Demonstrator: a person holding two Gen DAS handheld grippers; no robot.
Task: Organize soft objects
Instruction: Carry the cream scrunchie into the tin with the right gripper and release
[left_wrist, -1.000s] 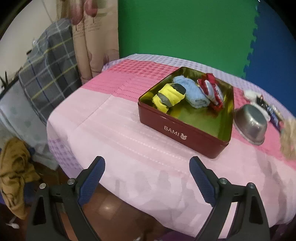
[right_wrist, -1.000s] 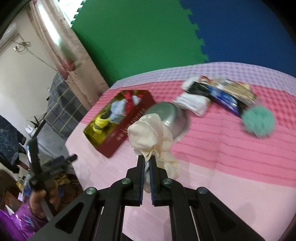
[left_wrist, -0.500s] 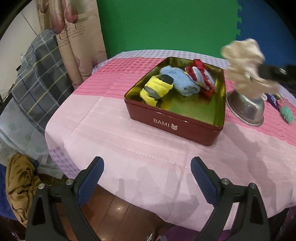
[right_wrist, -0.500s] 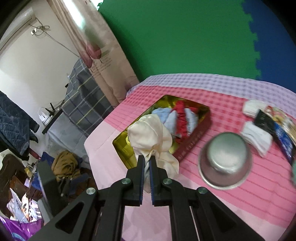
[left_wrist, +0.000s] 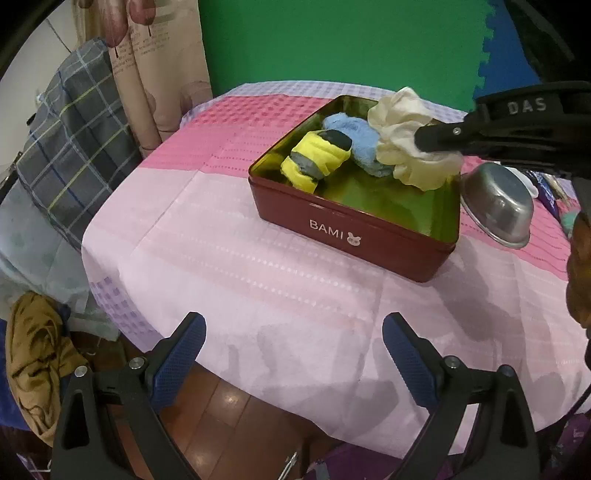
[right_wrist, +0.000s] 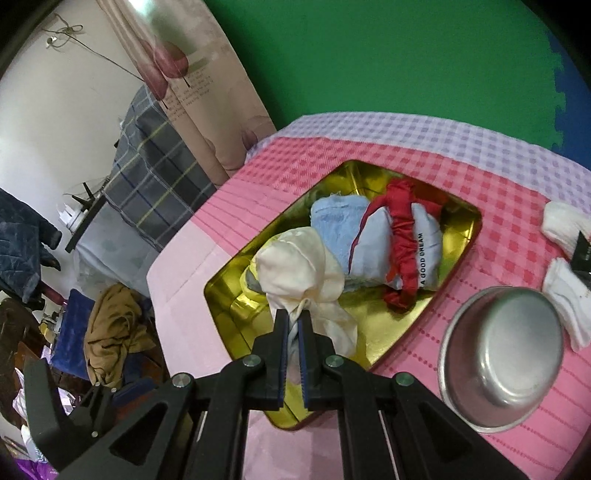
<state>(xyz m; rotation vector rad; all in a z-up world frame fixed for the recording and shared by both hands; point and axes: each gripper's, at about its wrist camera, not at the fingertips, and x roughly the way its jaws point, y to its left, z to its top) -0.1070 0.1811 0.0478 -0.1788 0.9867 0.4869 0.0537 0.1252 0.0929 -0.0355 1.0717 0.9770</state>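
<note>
A red tin (left_wrist: 354, 236) with a gold inside (right_wrist: 388, 332) sits on the pink tablecloth. It holds a yellow and grey roll (left_wrist: 317, 158), a blue towel (right_wrist: 332, 221) and a red and light-blue cloth bundle (right_wrist: 410, 243). My right gripper (right_wrist: 292, 317) is shut on a cream cloth (right_wrist: 306, 266) and holds it above the tin's inside; it also shows in the left wrist view (left_wrist: 410, 136). My left gripper (left_wrist: 293, 332) is open and empty over the table's near edge, short of the tin.
A steel bowl (right_wrist: 506, 358) lies upside down to the right of the tin. White socks (right_wrist: 565, 295) and dark packets lie beyond it. A plaid-covered piece of furniture (left_wrist: 74, 140) and brown clothes (left_wrist: 33, 354) on the floor are at the left.
My right gripper has carried the cream cloth leftward, from beside the steel bowl to over the tin, and lowered it. My left gripper has stayed open at the table's edge.
</note>
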